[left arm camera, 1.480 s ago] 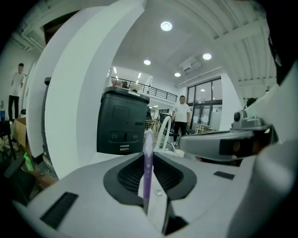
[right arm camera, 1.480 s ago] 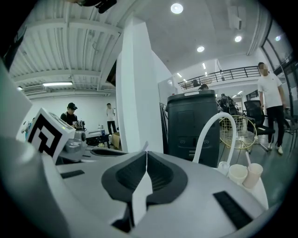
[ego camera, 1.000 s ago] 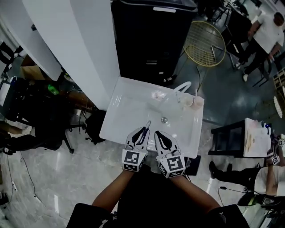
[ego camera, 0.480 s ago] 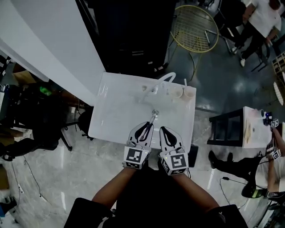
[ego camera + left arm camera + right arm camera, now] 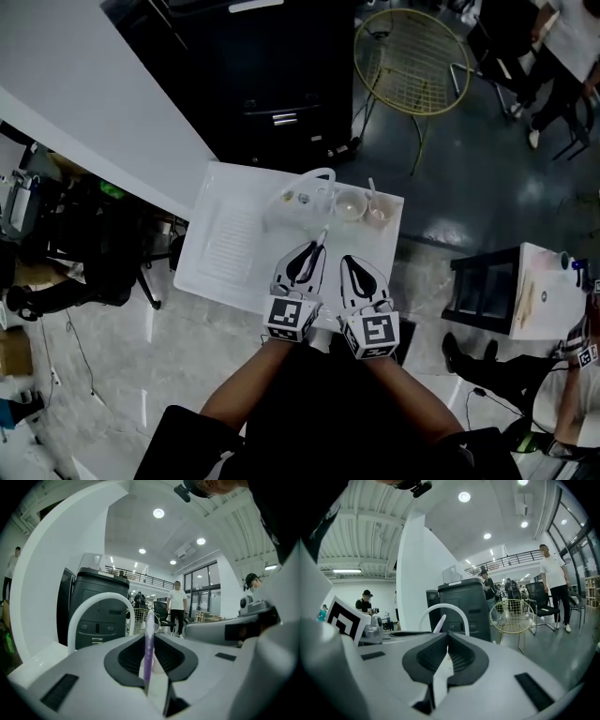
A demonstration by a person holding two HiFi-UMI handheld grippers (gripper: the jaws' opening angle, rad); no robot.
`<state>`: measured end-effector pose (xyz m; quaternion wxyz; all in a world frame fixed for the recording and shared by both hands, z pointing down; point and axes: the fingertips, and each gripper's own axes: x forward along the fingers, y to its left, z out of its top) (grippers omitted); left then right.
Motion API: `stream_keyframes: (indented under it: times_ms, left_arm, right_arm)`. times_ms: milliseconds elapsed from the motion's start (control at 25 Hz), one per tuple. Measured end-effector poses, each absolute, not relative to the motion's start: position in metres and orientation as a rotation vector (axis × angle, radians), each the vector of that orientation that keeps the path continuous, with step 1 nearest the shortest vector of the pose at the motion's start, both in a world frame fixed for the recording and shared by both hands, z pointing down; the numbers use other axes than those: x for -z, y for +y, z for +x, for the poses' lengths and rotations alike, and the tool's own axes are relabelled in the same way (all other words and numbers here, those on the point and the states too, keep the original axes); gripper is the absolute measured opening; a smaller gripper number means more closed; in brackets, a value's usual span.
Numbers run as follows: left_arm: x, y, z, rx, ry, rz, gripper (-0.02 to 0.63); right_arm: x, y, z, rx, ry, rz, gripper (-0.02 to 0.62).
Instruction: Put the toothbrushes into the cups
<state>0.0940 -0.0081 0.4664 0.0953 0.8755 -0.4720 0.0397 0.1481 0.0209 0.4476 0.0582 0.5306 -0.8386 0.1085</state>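
Head view: both grippers side by side over the near edge of the white sink worktop (image 5: 225, 253). Two cups (image 5: 350, 204) sit at its far edge, just beside the arched tap (image 5: 319, 173).

Left gripper (image 5: 316, 247): fingers clamped on a toothbrush (image 5: 322, 238), its head pointing toward the cups, well short of them. Only the left gripper view shows the handle is purple.

Right gripper (image 5: 350, 262): the right gripper view shows its finger tips together, nothing between. That view also shows the yellow wire chair (image 5: 511, 616) beyond the tap.
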Motion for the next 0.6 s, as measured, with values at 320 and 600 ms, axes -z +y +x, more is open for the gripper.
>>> stream_keyframes:
  times_ms: [320,600]
  left_arm:
    - [-0.462,-0.056,0.161,-0.103,-1.595,2.512,0.072]
    - [-0.465,-0.086,0.182,-0.066,-1.622,2.487,0.072]
  right_arm:
    - [-0.455,-0.017,0.228,-0.397,-2.594,1.556,0.020]
    - [-0.469,-0.038,0.249,-0.439,-2.601,1.544,0.020]
